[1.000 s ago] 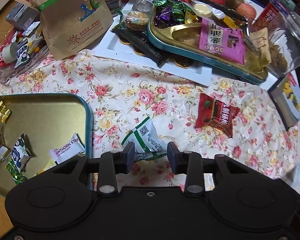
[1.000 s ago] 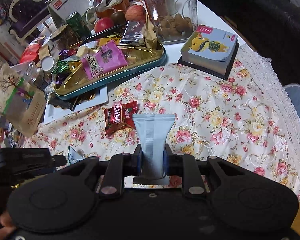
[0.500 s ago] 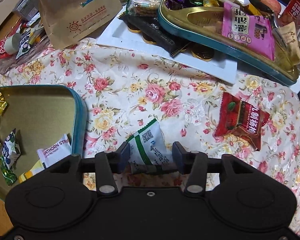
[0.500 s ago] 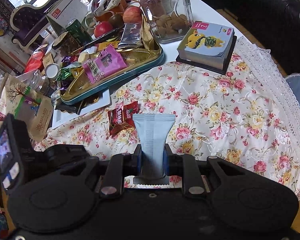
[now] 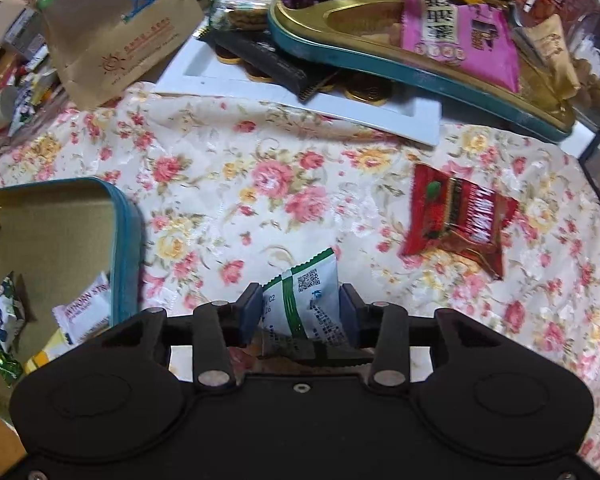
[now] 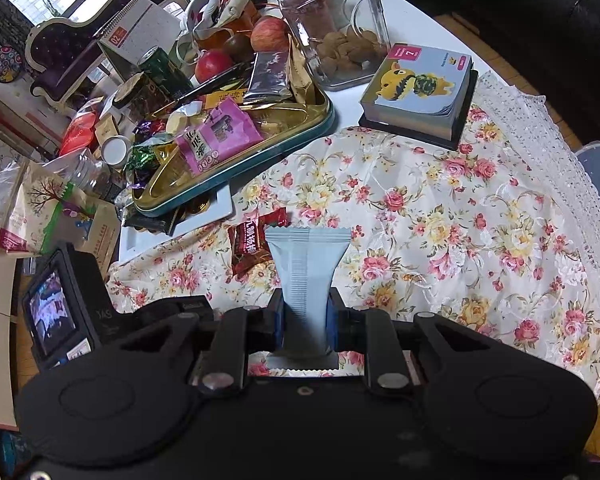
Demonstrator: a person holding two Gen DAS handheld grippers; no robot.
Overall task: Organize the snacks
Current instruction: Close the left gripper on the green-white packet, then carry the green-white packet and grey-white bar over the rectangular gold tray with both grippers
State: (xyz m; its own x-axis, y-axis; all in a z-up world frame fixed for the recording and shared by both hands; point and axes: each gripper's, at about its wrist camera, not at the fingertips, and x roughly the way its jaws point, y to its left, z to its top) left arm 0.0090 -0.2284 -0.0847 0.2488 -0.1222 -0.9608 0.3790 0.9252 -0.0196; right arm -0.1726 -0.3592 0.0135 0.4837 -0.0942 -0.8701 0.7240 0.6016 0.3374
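At the far left of the left wrist view sits an open teal tin [image 5: 126, 240] with a gold inside, and a few small wrapped snacks lie in it. To its right, on the floral cloth [image 5: 228, 160] that covers the table, lies the white and green packet [image 5: 308, 300]. The left gripper [image 5: 298, 310] points steeply down over this packet, and its jaws are closing with the packet between them; the right pad seems to touch the packet's edge, but whether the left pad presses on it cannot be told. Further right on the cloth lies a red packet [image 5: 456, 220], well apart from the gripper. Behind it, a second teal tin [image 5: 380, 62] full of snacks rests tilted on a white tray [image 5: 300, 110].

In the right wrist view, this heaped tin [image 6: 260, 152] is at the upper left, and the red packet [image 6: 248, 240] lies below it. The right gripper [image 6: 306, 320] is pressed together on a pale blue-grey packet [image 6: 306, 264], which stands up between the pads above the cloth. To the right are a glass jar [image 6: 332, 20] and a small book [image 6: 420, 84].
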